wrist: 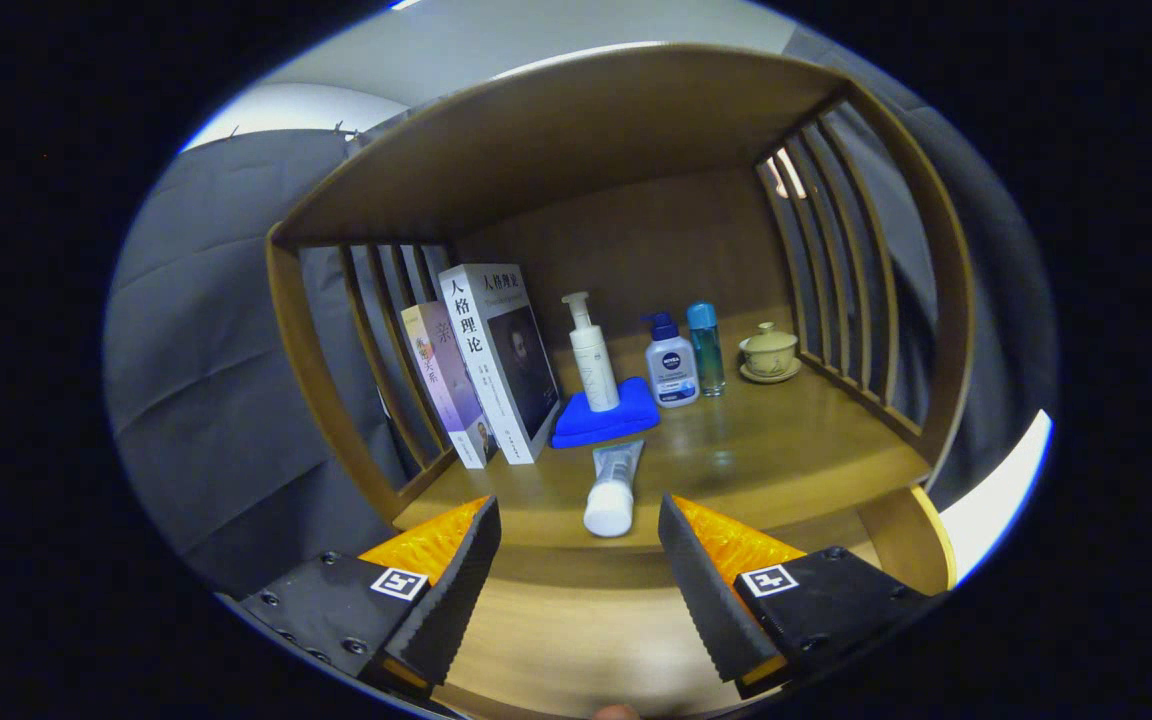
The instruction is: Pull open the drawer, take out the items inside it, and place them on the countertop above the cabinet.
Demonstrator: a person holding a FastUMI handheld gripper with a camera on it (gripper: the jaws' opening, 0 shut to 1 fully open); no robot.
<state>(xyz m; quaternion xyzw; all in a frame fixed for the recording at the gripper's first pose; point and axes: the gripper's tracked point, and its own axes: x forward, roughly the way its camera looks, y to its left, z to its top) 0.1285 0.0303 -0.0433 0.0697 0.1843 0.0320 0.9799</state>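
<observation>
Holding my claw (576, 560) wide open and empty, I see the white tube (613, 490) lying just ahead between the fingers on the countertop (786, 450), apparently just set down.

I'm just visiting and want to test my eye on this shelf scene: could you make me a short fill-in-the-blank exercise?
1. The white pump bottle stands on a folded ____ cloth.
2. Two ____ lean upright by the slatted side.
3. The white tube lies just ahead of the tool, whose fingers are ____.
4. The lidded cup rests on a ____.

Missing words: blue; books; open; saucer
</observation>
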